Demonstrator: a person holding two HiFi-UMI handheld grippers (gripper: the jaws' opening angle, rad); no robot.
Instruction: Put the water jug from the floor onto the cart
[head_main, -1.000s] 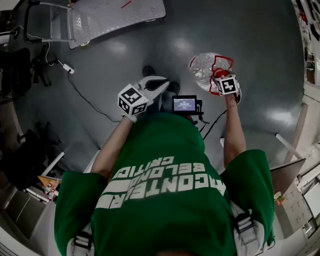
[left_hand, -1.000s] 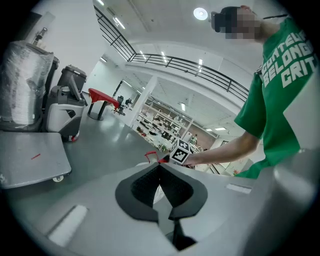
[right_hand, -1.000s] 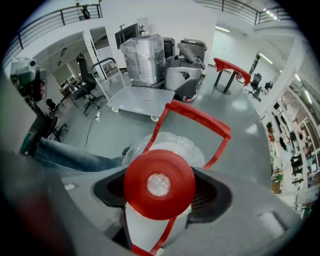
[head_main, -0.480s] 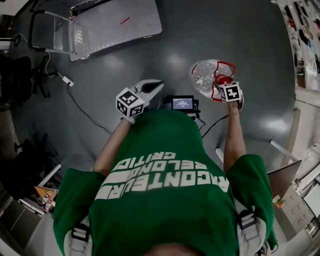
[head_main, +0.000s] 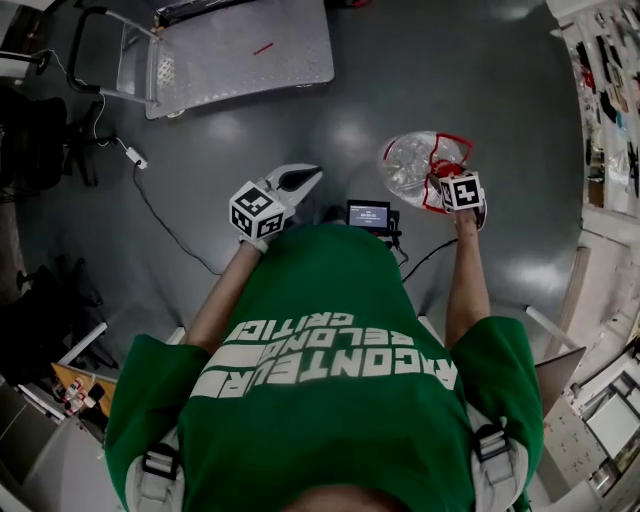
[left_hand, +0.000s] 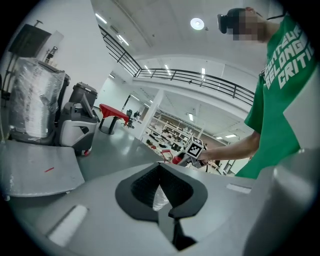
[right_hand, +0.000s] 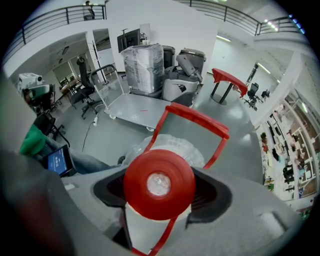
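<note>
A clear water jug with a red cap and a red carry handle hangs from my right gripper, which is shut on its neck just under the cap. In the right gripper view my right gripper has a jaw on each side of the cap. My left gripper is held out in front of the person, shut and empty; in its own view the left gripper shows only floor beyond the tips. The grey flat cart with its push bar stands ahead to the left.
A cable with a white plug runs over the grey floor left of the person. A black chair stands at the far left. A small screen sits at the person's chest. Behind the cart are a wrapped pallet and grey machines.
The person has stepped toward the cart, which now sits lower and larger in the head view. The jug stays in the right gripper; both grippers keep their pose.
</note>
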